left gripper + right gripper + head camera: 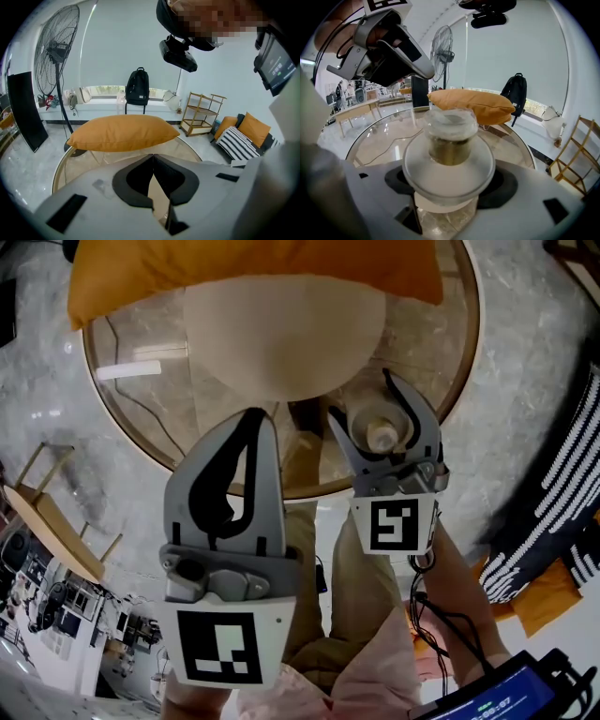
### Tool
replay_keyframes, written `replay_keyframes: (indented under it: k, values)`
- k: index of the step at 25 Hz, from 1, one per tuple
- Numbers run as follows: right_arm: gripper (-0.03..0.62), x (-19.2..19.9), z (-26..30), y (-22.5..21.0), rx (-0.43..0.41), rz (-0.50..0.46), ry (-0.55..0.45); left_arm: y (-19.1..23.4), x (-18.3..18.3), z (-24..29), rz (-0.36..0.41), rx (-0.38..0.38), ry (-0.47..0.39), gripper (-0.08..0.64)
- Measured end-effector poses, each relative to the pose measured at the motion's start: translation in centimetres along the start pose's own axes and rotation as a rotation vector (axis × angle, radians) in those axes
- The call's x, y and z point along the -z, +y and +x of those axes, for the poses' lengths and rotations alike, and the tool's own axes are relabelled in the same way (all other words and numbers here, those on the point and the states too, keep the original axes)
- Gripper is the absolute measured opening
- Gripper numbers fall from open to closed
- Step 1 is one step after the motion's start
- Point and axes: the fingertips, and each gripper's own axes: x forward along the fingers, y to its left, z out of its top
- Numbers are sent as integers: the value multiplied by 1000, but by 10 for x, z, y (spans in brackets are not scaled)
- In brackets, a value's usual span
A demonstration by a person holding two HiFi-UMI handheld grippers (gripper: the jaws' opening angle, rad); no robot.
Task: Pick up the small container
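Observation:
The small container (pixel 380 433) is a clear round jar with a pale lid. It sits between the fingers of my right gripper (pixel 375 423), which is shut on it, over the near edge of the round glass table (pixel 112 390). In the right gripper view the small container (pixel 449 154) fills the middle, gripped low by the right gripper (pixel 449 190); I cannot tell whether it touches the glass. My left gripper (pixel 261 420) is to its left, raised, its jaws shut on nothing. In the left gripper view the left gripper (pixel 153 158) points at the pillow.
An orange pillow (pixel 253 273) lies on the far side of the table, over its beige base (pixel 281 334). A thin cable (pixel 141 399) crosses the glass. A striped cushion (pixel 562 493) is at right. A fan (pixel 58 51), a backpack (pixel 137 86) and a wooden shelf (pixel 201 112) stand beyond.

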Motion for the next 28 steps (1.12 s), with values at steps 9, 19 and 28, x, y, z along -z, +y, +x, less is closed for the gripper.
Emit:
replay_keyframes:
  k: [9,19,28]
  values:
    - [339,-55,-35,-23,18,30,-53,-10,-40,-33,5,-12,-83,12]
    - [339,-140,-101,-35,45,28,-144,-23,-100,-85,23,-40,-198,12]
    - [339,-226,-176,-45,51,7,-275,-42,-157,-150,35,-93,-318,12]
